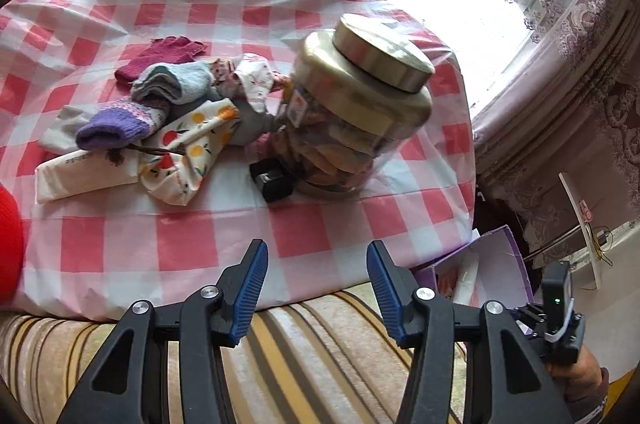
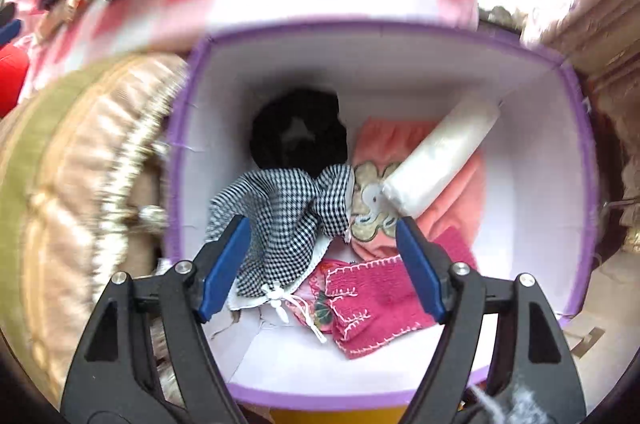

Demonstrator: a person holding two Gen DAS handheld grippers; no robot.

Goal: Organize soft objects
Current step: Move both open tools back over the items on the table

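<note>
A pile of soft things lies on the checked table (image 1: 120, 236): a maroon glove (image 1: 160, 57), a grey-blue sock (image 1: 176, 81), a purple knitted sock (image 1: 116, 125) and a fruit-print pouch (image 1: 192, 147). My left gripper (image 1: 318, 288) is open and empty, low at the table's near edge. My right gripper (image 2: 322, 264) is open and empty above the purple-rimmed box (image 2: 576, 111). In the box lie a checked black-and-white pouch (image 2: 280, 220), a pink knitted cloth (image 2: 372, 300), an orange cloth (image 2: 400, 147), a white roll (image 2: 440, 159) and a black item (image 2: 296, 131).
A big glass jar (image 1: 352, 111) with a metal lid stands right of the pile, a small black object (image 1: 272, 179) at its foot. A white packet (image 1: 84, 175) lies front left. A striped cushion (image 1: 304, 352) is below the table. The box (image 1: 496, 264) sits right of the table.
</note>
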